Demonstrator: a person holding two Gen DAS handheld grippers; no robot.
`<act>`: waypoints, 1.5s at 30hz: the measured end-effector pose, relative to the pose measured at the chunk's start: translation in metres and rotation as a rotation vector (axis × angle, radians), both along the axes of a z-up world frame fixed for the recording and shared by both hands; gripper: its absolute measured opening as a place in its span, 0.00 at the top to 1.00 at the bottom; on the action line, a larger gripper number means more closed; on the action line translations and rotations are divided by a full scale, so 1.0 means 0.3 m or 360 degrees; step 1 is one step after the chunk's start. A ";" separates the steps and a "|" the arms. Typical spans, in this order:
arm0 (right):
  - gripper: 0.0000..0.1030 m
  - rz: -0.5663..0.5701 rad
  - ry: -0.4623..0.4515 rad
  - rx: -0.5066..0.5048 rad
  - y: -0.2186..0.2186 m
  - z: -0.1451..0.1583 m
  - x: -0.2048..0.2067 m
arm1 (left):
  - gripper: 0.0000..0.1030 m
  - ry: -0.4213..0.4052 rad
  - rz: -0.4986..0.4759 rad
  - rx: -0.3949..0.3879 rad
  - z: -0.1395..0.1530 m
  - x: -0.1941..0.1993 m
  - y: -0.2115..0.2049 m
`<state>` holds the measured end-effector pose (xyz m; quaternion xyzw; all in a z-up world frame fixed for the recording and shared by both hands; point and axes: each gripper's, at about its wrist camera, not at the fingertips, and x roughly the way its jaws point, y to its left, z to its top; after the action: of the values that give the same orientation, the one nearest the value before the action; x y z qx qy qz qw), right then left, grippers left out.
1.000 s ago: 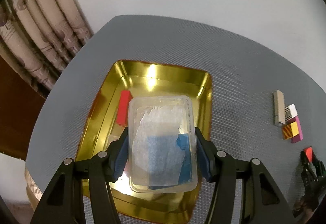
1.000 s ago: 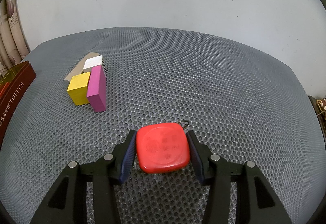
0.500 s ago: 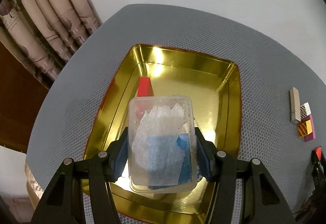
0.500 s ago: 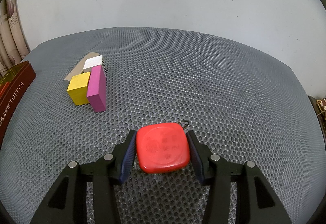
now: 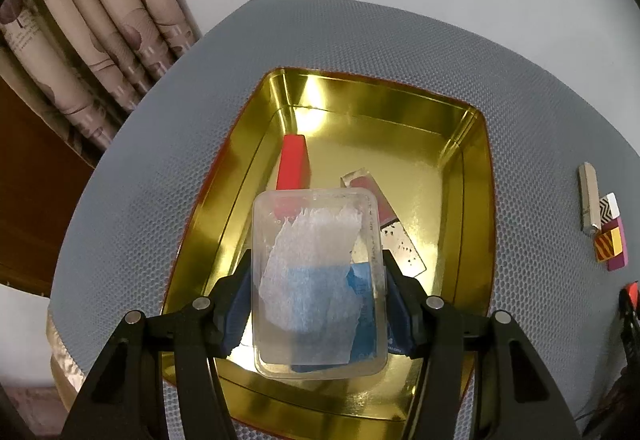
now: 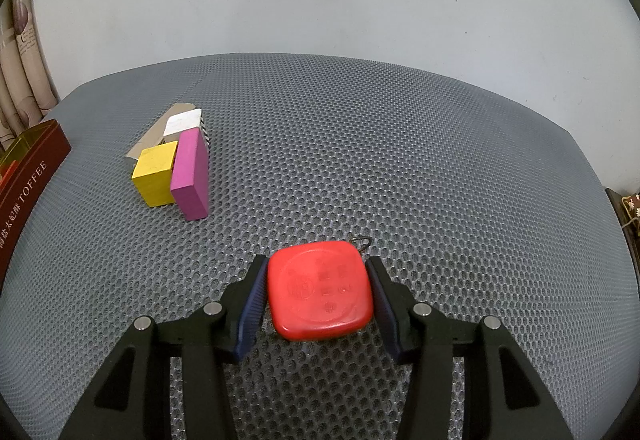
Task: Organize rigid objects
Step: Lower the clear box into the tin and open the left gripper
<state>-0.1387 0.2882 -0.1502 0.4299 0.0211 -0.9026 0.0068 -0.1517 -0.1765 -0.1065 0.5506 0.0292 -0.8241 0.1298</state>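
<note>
The right gripper (image 6: 316,296) has its blue pads (image 6: 252,304) pressed against both sides of a red rounded-square case (image 6: 320,290) with a small metal ring (image 6: 361,241) at its far edge, over the grey mesh surface (image 6: 400,159). Farther left, a yellow block (image 6: 155,172), magenta block (image 6: 191,173) and white block (image 6: 184,121) cluster together. A toffee tin (image 6: 28,175) sits at the left edge.

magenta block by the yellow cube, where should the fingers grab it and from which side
Grip the magenta block across its two short end faces, coming down from above. It stands on a long narrow edge, and the yellow cube presses against one broad face, so pinching the broad faces means wedging a finger between them. The near end and top edge look clear; the far end, close to the white patterned block, may be tighter.
</note>
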 end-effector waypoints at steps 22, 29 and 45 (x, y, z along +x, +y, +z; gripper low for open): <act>0.51 -0.0001 0.0000 0.0000 0.012 0.004 -0.003 | 0.46 -0.0034 -0.0040 0.0041 -0.031 -0.014 0.026; 0.51 -0.0001 0.0000 0.0001 0.013 0.005 -0.003 | 0.38 0.0007 -0.0052 0.0082 0.004 0.001 0.015; 0.53 -0.0003 0.0007 0.0028 0.000 0.004 -0.004 | 0.36 0.0221 -0.0030 0.0015 0.135 0.198 -0.015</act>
<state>-0.1400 0.2882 -0.1491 0.4280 0.0286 -0.9033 0.0022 -0.0922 -0.1809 -0.0660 0.4930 0.0369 -0.8613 0.1172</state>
